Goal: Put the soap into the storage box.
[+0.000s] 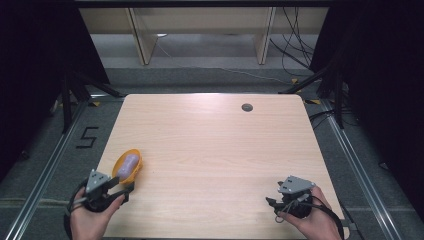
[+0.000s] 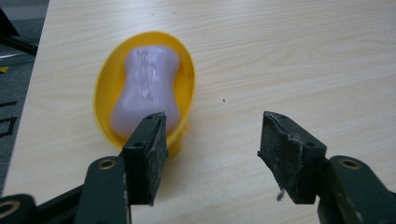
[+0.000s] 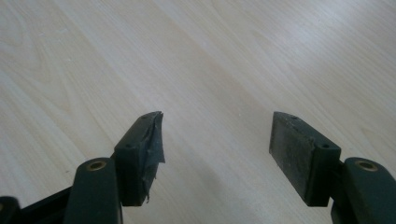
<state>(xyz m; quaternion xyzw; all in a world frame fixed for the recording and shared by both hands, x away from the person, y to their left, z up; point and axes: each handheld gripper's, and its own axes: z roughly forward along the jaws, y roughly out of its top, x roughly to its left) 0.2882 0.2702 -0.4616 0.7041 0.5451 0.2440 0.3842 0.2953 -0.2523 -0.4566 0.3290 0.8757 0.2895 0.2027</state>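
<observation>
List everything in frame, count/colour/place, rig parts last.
soap dish: 1, yellow oval, near-left part of the table, just ahead of the left gripper
soap bar: 1, pale purple, lying in the soap dish
table: 1, light wood, centre of the high view
grommet: 1, dark round, far right part of the table top
floor marking "5": 1, black, on grey floor left of the table
cables: several, black, on the floor beyond the table's far right
left gripper: 1, black, jaws open, near-left edge, held in the left hand
right gripper: 1, black, jaws open over bare wood, near-right edge, held in the right hand
</observation>
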